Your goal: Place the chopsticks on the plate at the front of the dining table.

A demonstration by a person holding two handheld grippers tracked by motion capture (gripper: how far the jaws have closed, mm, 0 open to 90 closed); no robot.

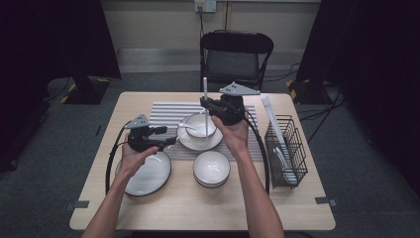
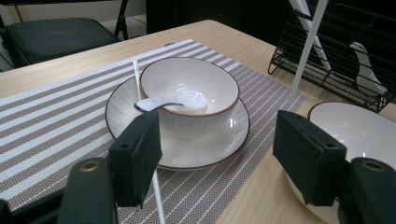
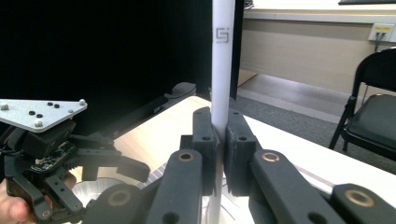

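High view, right tongs [image 1: 207, 105] clamping upright white stick [image 1: 205, 106] above bowl [image 1: 200, 125], left tongs [image 1: 171, 141] agape, level.

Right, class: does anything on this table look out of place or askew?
Nothing is spilled or broken. One oddity: the right tool holds a white chopstick upright over the bowl, while a spoon lies in that bowl. The other dishes sit level.

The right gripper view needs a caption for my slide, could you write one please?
Right gripper clamps an upright white chopstick; left gripper waits beside it.
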